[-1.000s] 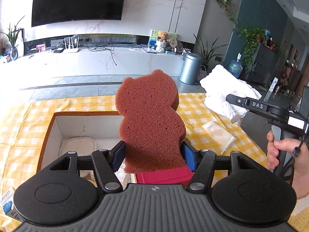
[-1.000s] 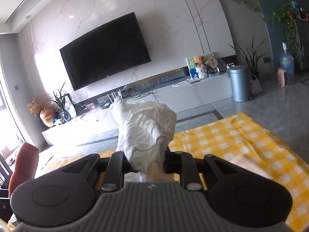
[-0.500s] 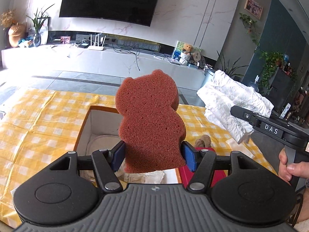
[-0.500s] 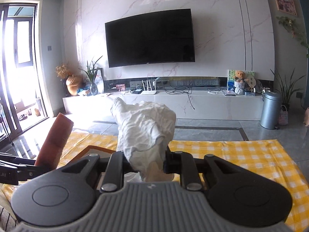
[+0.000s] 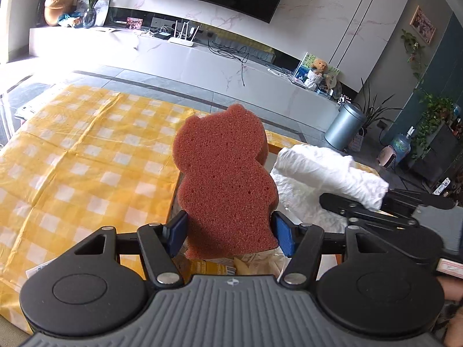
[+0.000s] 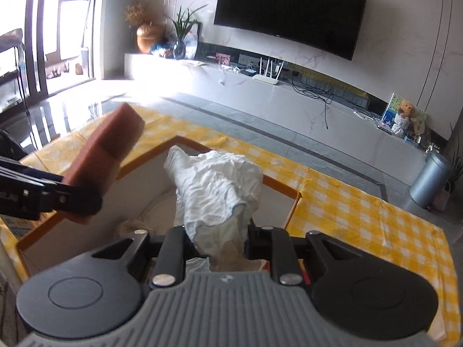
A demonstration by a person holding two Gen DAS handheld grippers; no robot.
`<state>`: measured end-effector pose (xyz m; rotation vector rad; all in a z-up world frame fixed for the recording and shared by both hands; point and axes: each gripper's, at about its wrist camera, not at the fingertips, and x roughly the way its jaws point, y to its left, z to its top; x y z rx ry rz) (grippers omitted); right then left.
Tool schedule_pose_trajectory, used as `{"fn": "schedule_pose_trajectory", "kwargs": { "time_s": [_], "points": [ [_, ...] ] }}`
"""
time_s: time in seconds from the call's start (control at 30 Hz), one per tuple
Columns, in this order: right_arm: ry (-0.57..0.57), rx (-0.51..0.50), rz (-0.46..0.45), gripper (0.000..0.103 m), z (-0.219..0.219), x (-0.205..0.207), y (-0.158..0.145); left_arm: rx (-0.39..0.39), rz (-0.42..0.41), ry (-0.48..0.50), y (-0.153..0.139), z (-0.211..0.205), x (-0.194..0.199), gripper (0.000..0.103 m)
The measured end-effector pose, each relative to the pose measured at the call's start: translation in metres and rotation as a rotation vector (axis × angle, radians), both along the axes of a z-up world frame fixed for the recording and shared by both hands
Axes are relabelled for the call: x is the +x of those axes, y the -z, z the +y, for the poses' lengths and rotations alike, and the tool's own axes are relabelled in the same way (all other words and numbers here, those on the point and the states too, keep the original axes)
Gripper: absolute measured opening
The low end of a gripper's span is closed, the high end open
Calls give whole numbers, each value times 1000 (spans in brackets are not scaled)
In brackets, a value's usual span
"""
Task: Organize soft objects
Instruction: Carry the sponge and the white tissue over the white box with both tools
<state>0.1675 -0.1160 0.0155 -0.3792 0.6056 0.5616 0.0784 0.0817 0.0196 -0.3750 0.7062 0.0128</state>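
Note:
My left gripper [image 5: 228,232] is shut on a brown bear-shaped sponge [image 5: 224,179], held upright above the box's left edge. The sponge also shows edge-on in the right wrist view [image 6: 104,156]. My right gripper [image 6: 215,241] is shut on a crumpled white cloth [image 6: 215,190], held above the open white box [image 6: 275,211] with an orange rim. The cloth shows in the left wrist view [image 5: 324,179], just right of the sponge, with the right gripper's arm [image 5: 376,211] below it. Soft items lie in the box, mostly hidden.
A yellow checked tablecloth [image 5: 81,159] covers the table around the box. Beyond the table are a white TV bench [image 6: 289,92], a grey bin [image 6: 428,182] and a wall television [image 6: 289,11]. A small packet [image 5: 37,269] lies at the table's near left edge.
Both grippers have swung left and tipped downward over the box, still holding the sponge and cloth. The two grippers have come closer together.

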Motion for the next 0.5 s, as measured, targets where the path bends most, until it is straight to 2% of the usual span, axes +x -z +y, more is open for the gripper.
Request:
{"fn": "schedule_pose_trajectory", "kwargs": {
  "time_s": [0.13, 0.3, 0.5],
  "points": [
    [68, -228, -51, 19, 31, 31, 27, -11, 12, -3, 3, 5, -3, 71],
    [68, -338, 11, 19, 51, 64, 59, -37, 23, -2, 4, 10, -4, 71],
    [22, -482, 64, 18, 73, 81, 91, -44, 21, -20, 5, 16, -4, 71]
  ]
}}
